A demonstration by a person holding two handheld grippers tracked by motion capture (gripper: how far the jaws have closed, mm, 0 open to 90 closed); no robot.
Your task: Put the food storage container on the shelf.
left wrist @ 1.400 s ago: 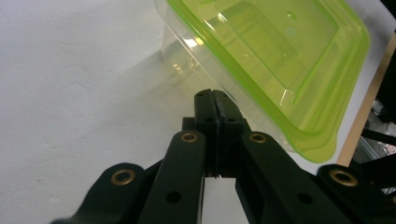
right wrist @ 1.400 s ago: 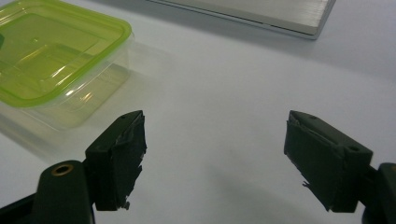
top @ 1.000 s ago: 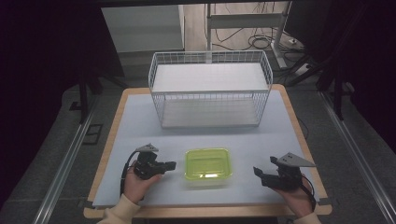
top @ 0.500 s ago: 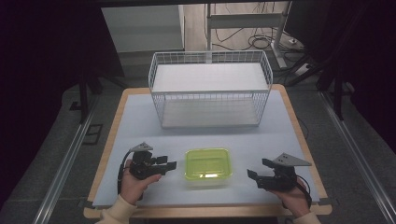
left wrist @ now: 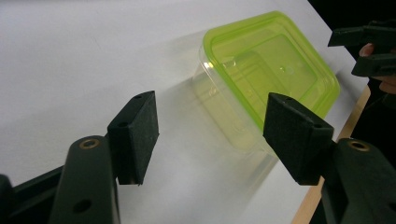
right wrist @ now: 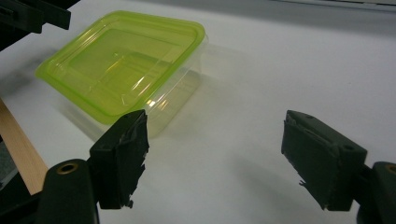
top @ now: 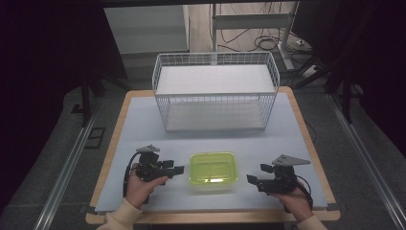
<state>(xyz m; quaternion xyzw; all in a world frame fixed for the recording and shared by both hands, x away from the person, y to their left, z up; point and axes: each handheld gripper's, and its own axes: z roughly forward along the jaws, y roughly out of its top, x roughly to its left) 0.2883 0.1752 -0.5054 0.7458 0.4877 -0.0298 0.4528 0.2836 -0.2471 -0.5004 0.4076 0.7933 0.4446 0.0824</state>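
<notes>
Both grippers flank the lidded container, nothing gripped yet.

High view: the clear plastic container with a lime-green lid (top: 214, 170) sits between your left gripper (top: 178, 169) and right gripper (top: 250, 178), just beside each; the wire basket (top: 215, 98) stands well beyond both. A second ago your left jaws were nearly together; they have just been opening, with nothing between them. The container has not shifted.
Left gripper view: jaws stand apart and empty, container (left wrist: 261, 74) ahead and toward your right-hand jaw, not touched.
Right gripper view: jaws spread wide and empty, container (right wrist: 126, 60) ahead of your left-hand jaw, apart from it. Judged light, thin-walled, smooth and flexible: take it across the stiffer lid rim, gently.
</notes>
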